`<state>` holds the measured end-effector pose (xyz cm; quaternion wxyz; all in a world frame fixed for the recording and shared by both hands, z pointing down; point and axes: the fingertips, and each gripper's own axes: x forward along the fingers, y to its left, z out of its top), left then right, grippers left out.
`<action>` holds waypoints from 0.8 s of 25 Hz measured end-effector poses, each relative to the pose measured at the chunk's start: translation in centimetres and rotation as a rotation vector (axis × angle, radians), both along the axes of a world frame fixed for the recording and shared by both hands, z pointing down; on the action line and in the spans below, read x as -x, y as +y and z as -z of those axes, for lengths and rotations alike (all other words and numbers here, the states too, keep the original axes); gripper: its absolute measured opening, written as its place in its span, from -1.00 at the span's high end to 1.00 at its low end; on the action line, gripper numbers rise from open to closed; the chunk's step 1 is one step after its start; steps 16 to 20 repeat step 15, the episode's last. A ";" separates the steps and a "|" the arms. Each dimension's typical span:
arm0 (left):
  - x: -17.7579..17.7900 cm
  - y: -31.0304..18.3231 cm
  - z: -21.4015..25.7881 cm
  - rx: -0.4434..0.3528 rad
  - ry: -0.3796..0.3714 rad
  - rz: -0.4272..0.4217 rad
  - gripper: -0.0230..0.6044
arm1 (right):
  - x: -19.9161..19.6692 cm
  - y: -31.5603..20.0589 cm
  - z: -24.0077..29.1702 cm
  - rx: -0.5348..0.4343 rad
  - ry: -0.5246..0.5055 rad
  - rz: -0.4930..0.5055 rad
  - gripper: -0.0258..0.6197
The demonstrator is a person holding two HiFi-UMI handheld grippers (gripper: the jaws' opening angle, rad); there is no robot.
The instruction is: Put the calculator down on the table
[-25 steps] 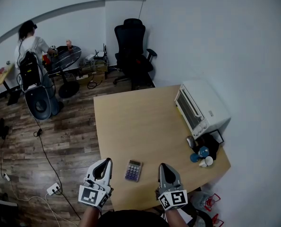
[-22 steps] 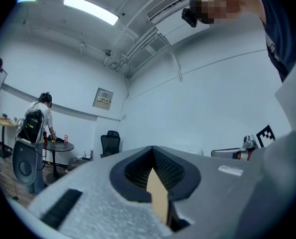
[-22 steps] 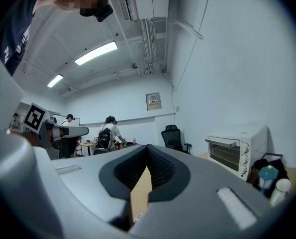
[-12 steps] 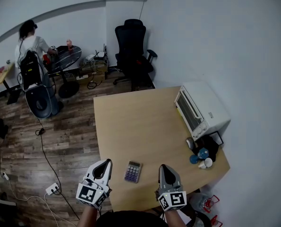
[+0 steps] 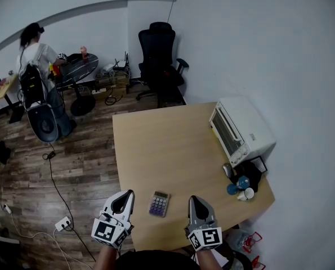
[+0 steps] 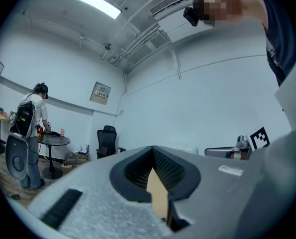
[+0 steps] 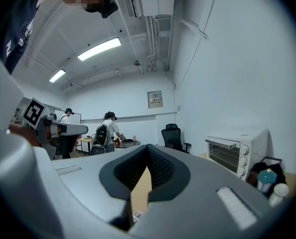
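Note:
A small grey calculator [image 5: 159,203] with purple keys lies flat on the light wooden table [image 5: 167,145], near its front edge. My left gripper [image 5: 124,198] is just left of it, over the table's left edge, jaws shut and empty. My right gripper [image 5: 193,201] is to the calculator's right, also shut with nothing in it. Neither touches the calculator. In the left gripper view the left gripper [image 6: 152,151] points level across the room with its jaws together. In the right gripper view the right gripper [image 7: 148,148] does the same.
A white toaster oven [image 5: 243,129] stands along the table's right edge, with a dark bag and small cups [image 5: 243,187] in front of it. A black office chair [image 5: 159,61] is beyond the table. A person with a backpack [image 5: 35,77] stands at a round table far left.

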<state>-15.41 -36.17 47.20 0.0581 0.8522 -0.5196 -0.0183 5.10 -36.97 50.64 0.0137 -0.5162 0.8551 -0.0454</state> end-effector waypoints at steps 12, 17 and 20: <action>0.4 0.2 -0.3 -0.003 0.018 0.012 0.93 | -1.3 -0.5 -0.5 0.010 -0.005 -0.020 0.90; 0.4 0.3 -0.5 -0.008 0.026 0.011 0.93 | -1.3 -0.6 -0.9 0.013 -0.016 -0.015 0.90; 0.4 0.3 -0.5 -0.008 0.026 0.011 0.93 | -1.3 -0.6 -0.9 0.013 -0.016 -0.015 0.90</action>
